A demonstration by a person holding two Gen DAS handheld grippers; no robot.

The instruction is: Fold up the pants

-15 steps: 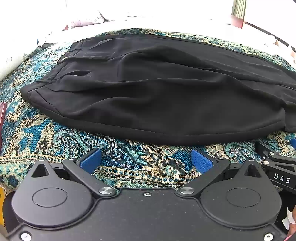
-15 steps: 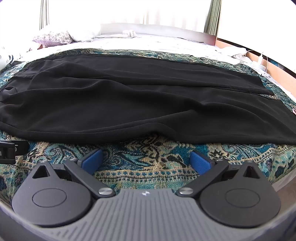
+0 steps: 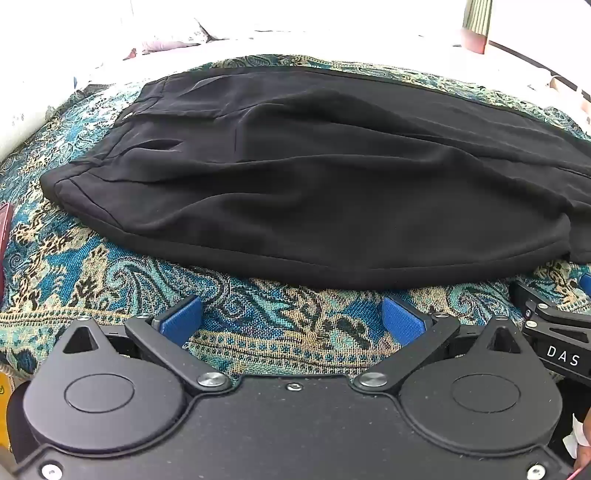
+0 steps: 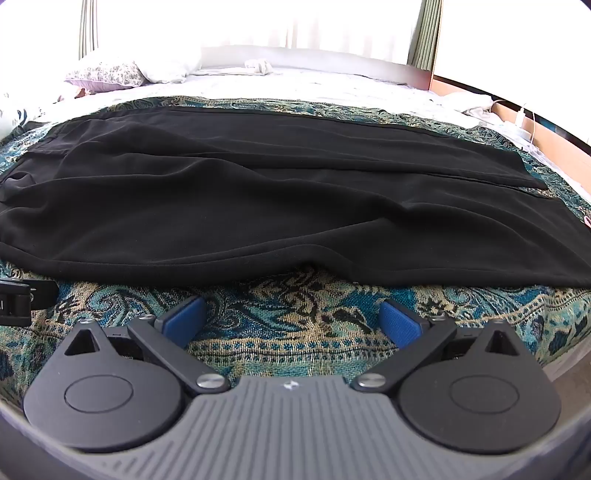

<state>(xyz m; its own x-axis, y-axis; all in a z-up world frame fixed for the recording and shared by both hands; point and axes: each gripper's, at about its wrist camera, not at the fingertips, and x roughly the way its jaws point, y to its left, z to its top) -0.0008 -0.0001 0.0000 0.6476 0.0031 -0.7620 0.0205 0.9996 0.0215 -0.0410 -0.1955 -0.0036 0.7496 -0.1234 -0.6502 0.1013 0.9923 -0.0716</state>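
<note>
At the bottom of each frame my left gripper [image 3: 291, 321] and my right gripper [image 4: 293, 319] have their blue pads wide apart and hold nothing, above a woven teal and gold paisley bedspread [image 4: 295, 295]. The soft, wrinkled black pants [image 4: 258, 199] fill the middle of both frames. At the upper left lies a flowered pillow [image 4: 105, 74] on the white sheet [image 4: 314, 86], with bright curtains [image 4: 258, 22] behind.

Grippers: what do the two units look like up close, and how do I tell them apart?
Both have black linkage arms, round black hubs and blue pads. The left gripper has a flat black body; the right gripper has a ribbed grey one and white "DAS" lettering on its side.
</note>
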